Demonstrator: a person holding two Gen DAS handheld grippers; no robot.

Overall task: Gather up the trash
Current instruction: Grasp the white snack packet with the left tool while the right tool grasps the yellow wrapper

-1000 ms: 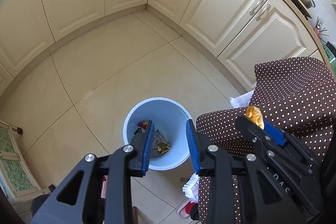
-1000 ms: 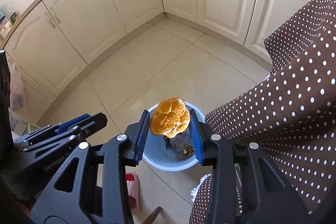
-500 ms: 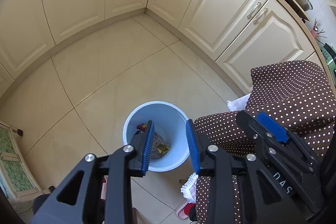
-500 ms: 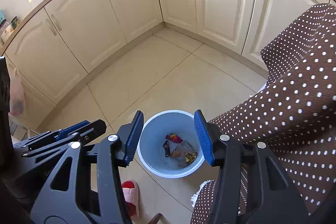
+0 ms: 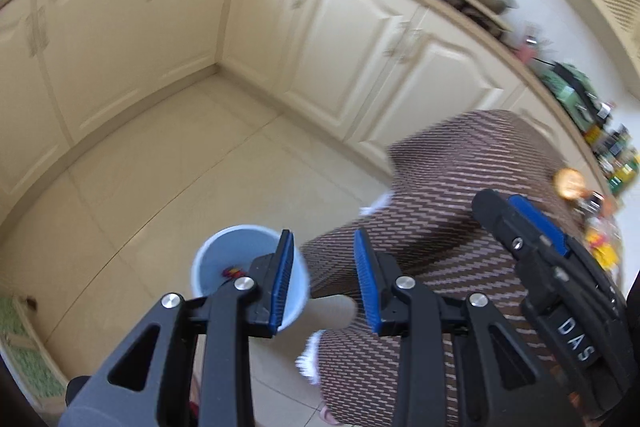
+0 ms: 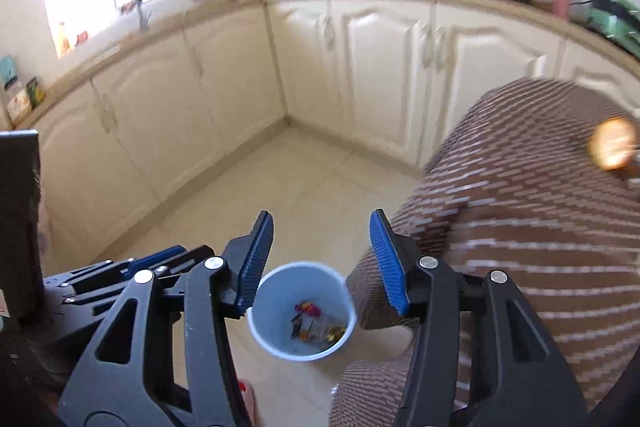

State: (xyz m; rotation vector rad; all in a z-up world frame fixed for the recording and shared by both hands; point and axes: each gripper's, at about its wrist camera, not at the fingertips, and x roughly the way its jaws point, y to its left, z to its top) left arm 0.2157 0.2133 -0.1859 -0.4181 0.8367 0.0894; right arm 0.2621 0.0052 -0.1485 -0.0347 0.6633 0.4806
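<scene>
Hovered above the tiled floor (image 6: 320, 187) in a cream-cabinet kitchen, both frames smeared by motion blur. Right gripper (image 6: 322, 259) stood released, blue pads apart with nothing between them, jaws only just widened. Looked straight down past those pads into the pale blue trash bin (image 6: 301, 311), upright on the floor just beside the draped edge of the brown dotted tablecloth (image 6: 520, 227). Saw small scraps of trash (image 6: 316, 323) in red, yellow and dark tones lying at the bin's bottom; too blurred to identify piece by piece. Left gripper (image 5: 324, 275) likewise released and empty, its jaws just widened a little, the bin (image 5: 224, 259) partly hidden behind its left finger. Caught the right gripper's black body (image 5: 552, 267) at the right of the left wrist view, over the tablecloth (image 5: 440, 195). Noticed an orange-yellow round item (image 6: 612, 143) on the cloth-covered desk, well apart from both grippers, with more blurred clutter (image 5: 600, 239) near it.
</scene>
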